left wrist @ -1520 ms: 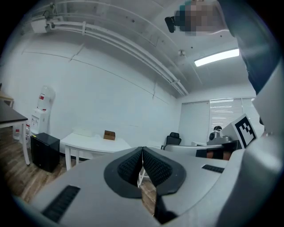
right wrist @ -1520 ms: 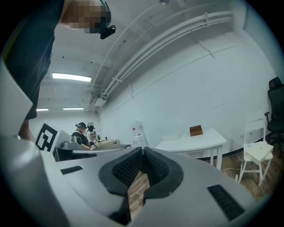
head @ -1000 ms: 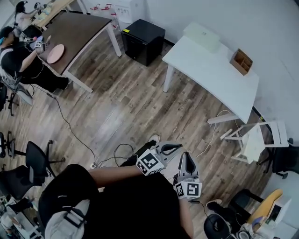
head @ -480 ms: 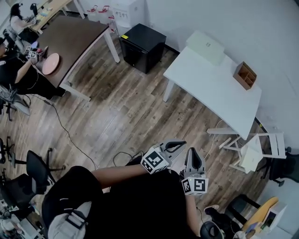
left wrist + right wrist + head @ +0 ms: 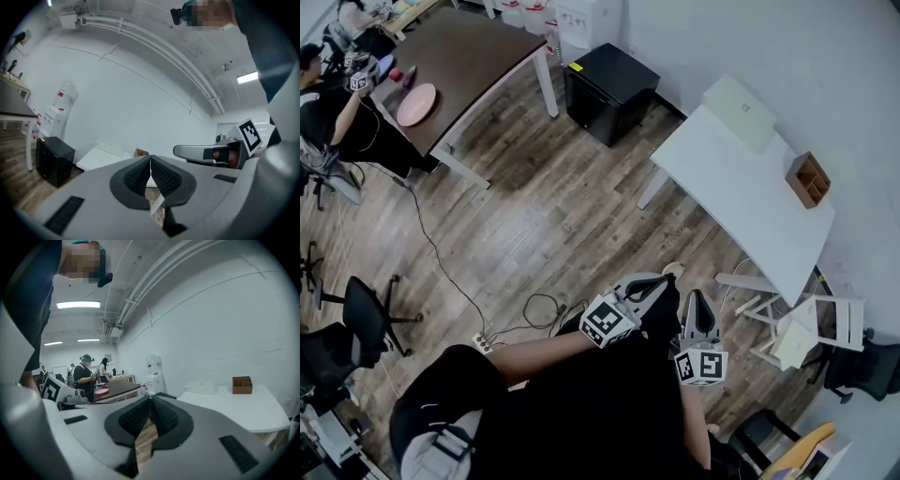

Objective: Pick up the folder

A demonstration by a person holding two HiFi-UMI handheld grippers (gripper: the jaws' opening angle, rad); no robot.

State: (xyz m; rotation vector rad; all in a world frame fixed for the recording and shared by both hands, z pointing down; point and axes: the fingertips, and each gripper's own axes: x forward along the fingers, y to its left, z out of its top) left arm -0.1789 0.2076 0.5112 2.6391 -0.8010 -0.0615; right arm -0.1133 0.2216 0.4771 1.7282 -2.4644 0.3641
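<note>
The folder is a pale, flat rectangle lying at the far end of a white table. It also shows in the left gripper view and the right gripper view. My left gripper and right gripper are held side by side over the wooden floor, well short of the table. Both are shut with nothing between the pads, as seen for the left gripper and the right gripper.
A wooden compartment box stands on the white table's right part. A black cabinet sits by the wall, and a brown table holds a pink plate, with people beside it. A cable lies on the floor; a white rack stands right.
Both grippers and I have moved across the floor toward the white table, which now sits lower and closer in the head view. Both stay shut and empty.
</note>
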